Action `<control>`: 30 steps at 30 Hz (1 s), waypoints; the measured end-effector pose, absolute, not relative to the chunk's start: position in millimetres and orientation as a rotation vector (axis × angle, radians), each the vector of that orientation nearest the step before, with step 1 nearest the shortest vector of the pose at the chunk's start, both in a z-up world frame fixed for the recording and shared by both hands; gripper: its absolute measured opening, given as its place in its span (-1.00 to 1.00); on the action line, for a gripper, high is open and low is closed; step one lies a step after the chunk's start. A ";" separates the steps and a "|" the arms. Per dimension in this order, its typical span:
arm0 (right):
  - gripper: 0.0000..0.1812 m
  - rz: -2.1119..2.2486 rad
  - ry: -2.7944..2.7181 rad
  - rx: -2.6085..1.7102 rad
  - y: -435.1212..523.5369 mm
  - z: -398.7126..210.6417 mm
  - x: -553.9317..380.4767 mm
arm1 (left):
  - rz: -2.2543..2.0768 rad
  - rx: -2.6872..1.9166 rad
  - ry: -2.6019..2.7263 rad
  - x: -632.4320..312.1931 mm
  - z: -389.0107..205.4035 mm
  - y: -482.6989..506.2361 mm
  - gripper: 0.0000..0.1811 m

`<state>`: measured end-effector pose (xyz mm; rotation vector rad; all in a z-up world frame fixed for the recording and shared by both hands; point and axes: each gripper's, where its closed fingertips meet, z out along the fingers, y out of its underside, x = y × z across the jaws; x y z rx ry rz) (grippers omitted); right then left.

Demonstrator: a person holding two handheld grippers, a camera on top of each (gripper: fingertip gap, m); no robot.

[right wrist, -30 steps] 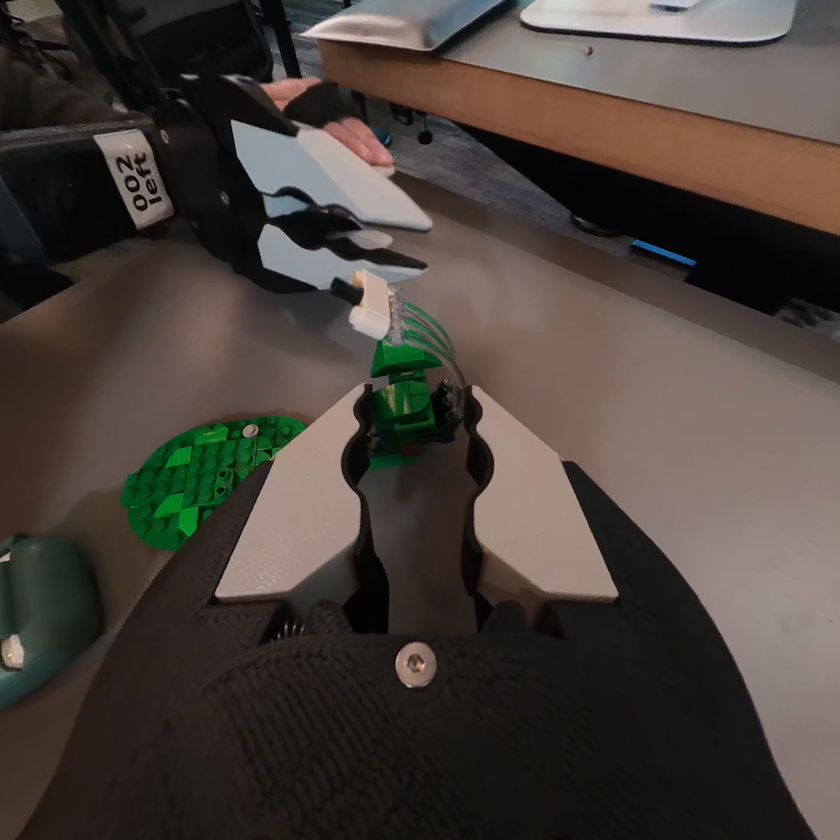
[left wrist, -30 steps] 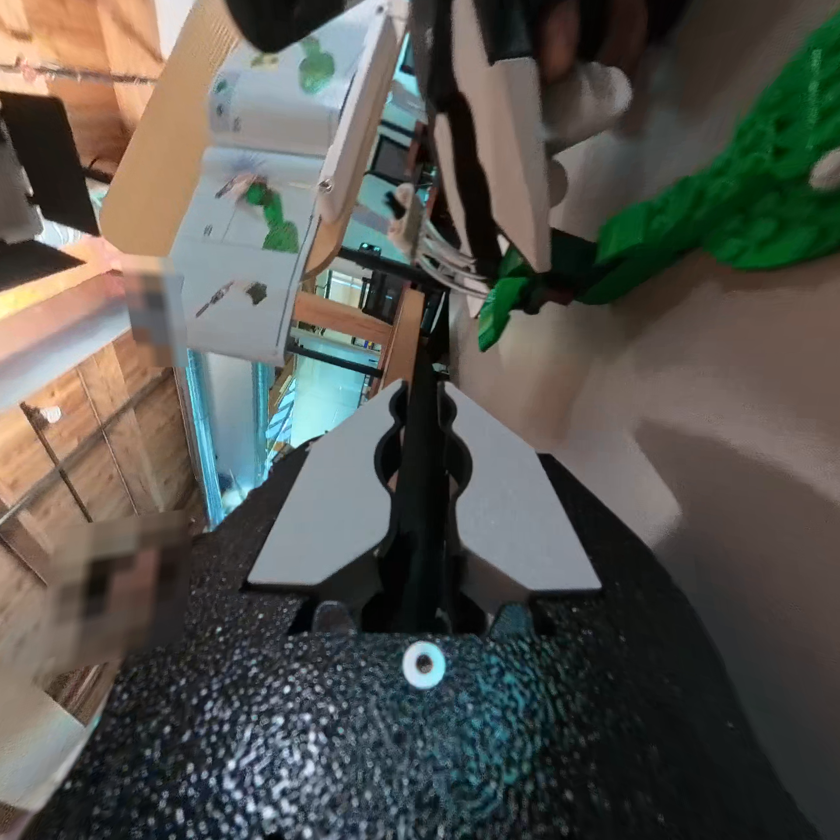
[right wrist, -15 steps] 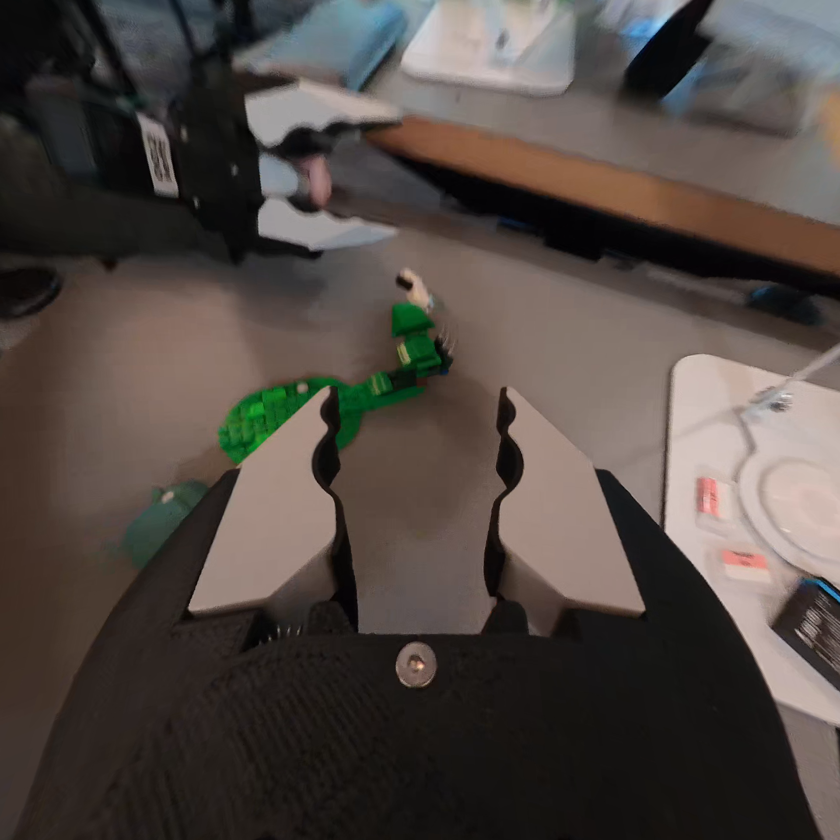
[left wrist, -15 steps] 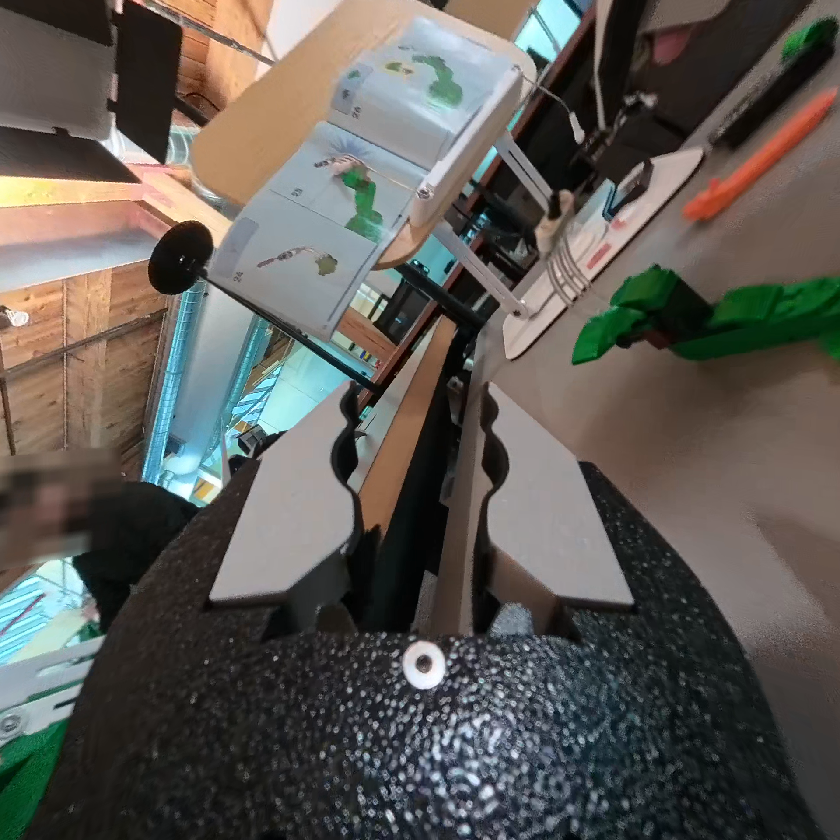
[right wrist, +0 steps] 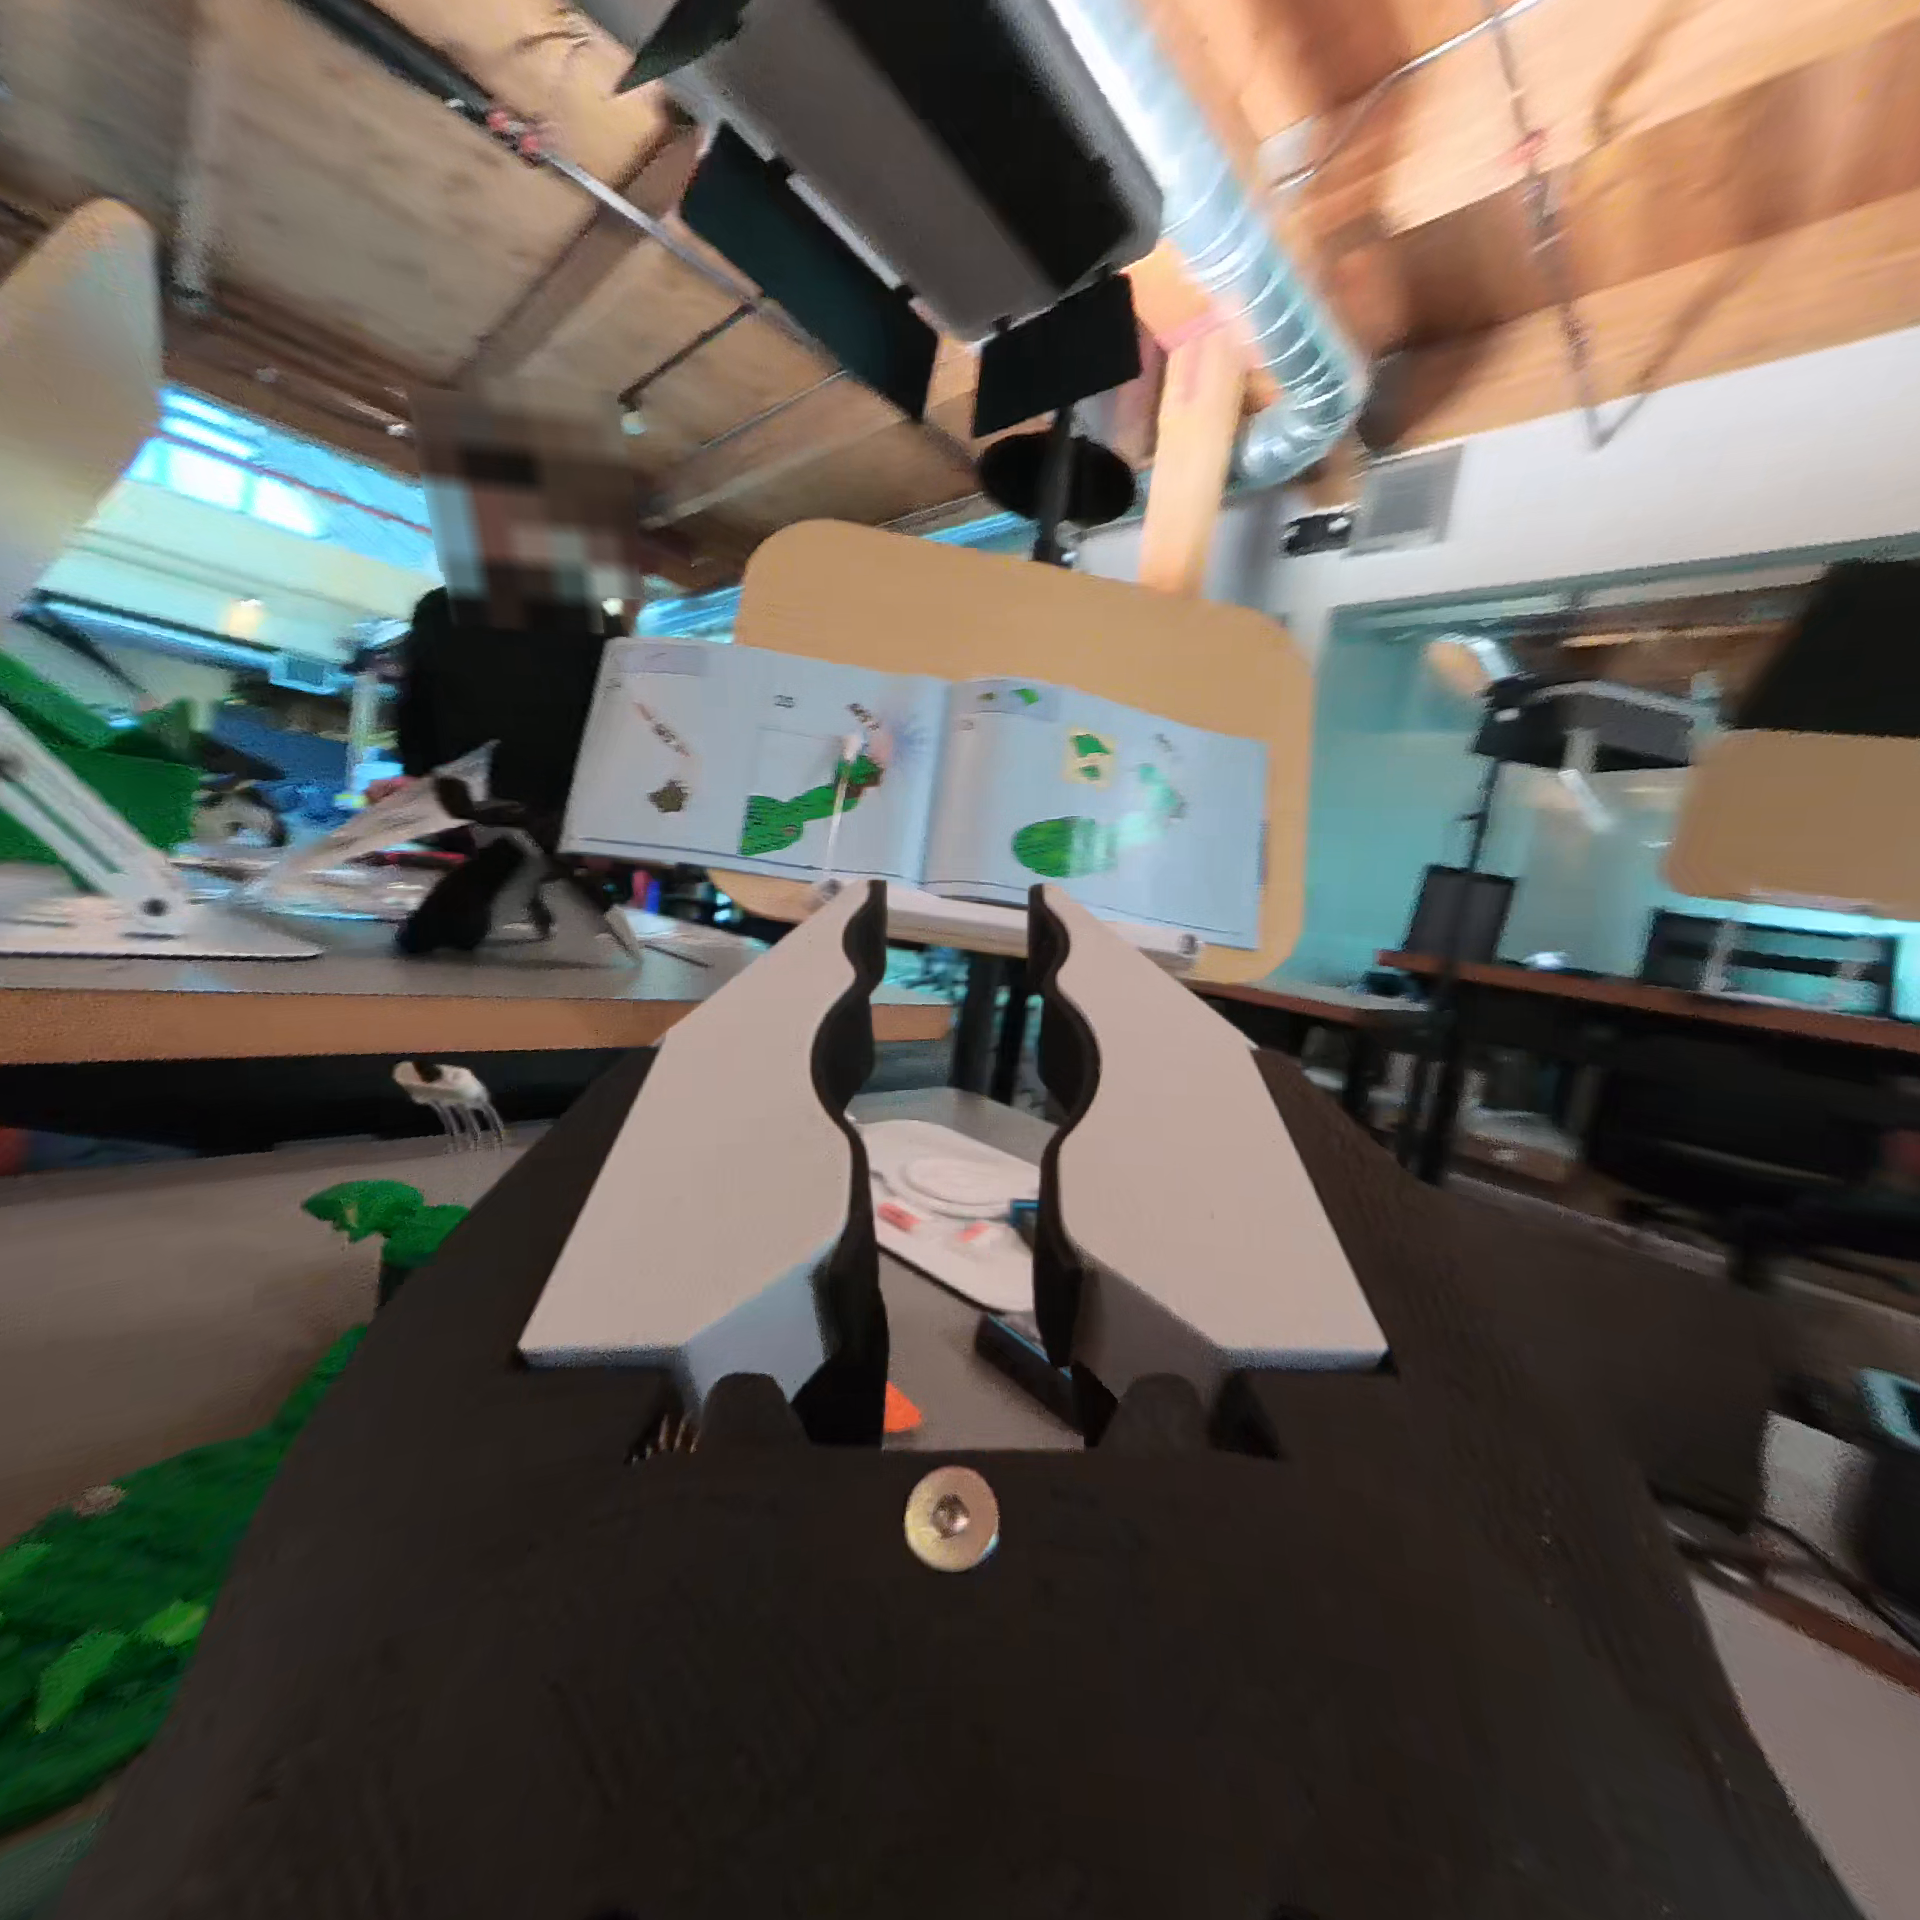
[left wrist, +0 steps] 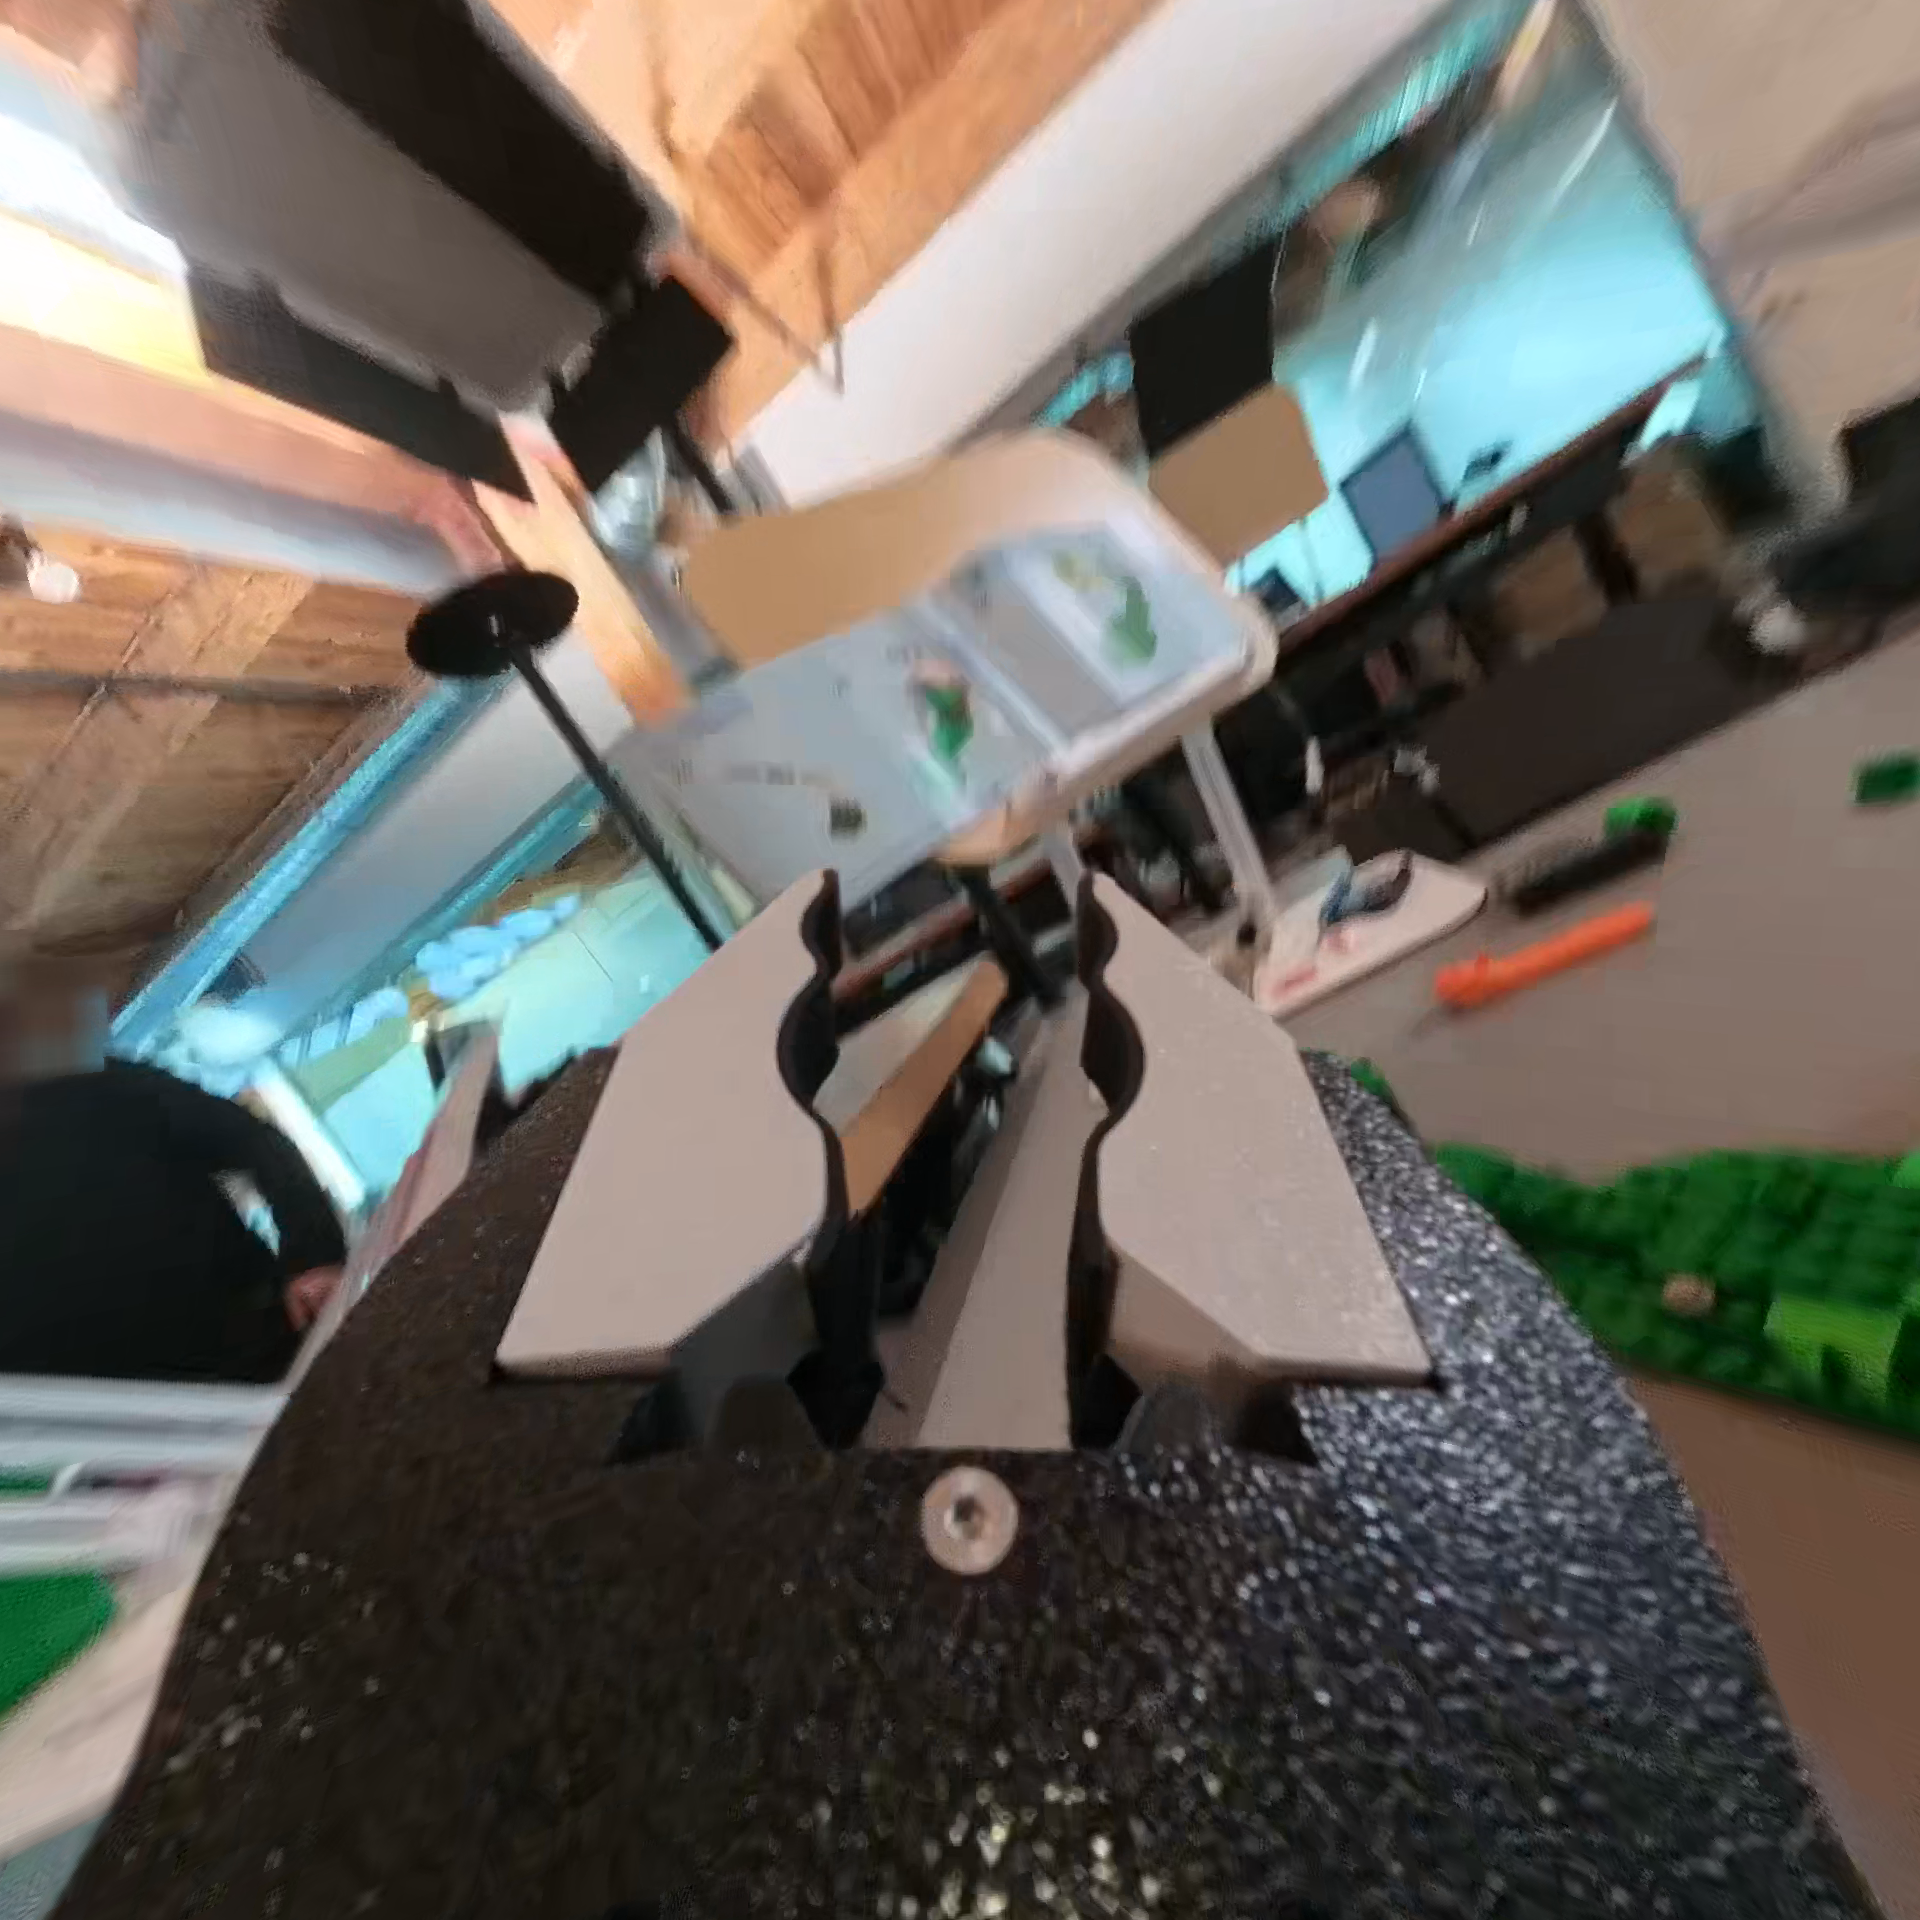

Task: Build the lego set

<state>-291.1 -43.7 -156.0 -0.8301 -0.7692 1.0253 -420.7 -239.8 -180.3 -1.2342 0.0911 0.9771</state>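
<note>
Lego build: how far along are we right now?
Partly done: the round green studded lego base lies assembled on the grey table, its green stem topped by a white piece with clear prongs. In hand: nothing; left gripper and right gripper are open, facing the open instruction booklet. Left: loose green pieces.

Both grippers have speckled black bodies, a silver hex screw, and pale grey wavy-edged fingers [left wrist: 686, 1122].
</note>
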 end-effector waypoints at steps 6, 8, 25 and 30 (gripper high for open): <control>-0.75 0.916 -0.883 -0.806 -53.7 -183.9 -300.9 | 0.967 -0.884 0.055 -394.6 -32.4 -236.7 -0.63; -0.75 0.899 -0.897 -0.832 -50.4 -189.5 -305.6 | 0.904 -0.832 -0.061 -413.6 6.1 -237.7 -0.61; -0.54 1.028 -1.151 -0.812 -65.5 -123.2 -441.9 | 0.435 -1.107 -0.400 -597.8 -29.2 -159.9 -0.32; -0.63 1.065 -1.231 -0.974 -40.3 -111.7 -536.2 | 0.470 -1.240 -0.441 -615.6 -62.4 -151.4 -0.29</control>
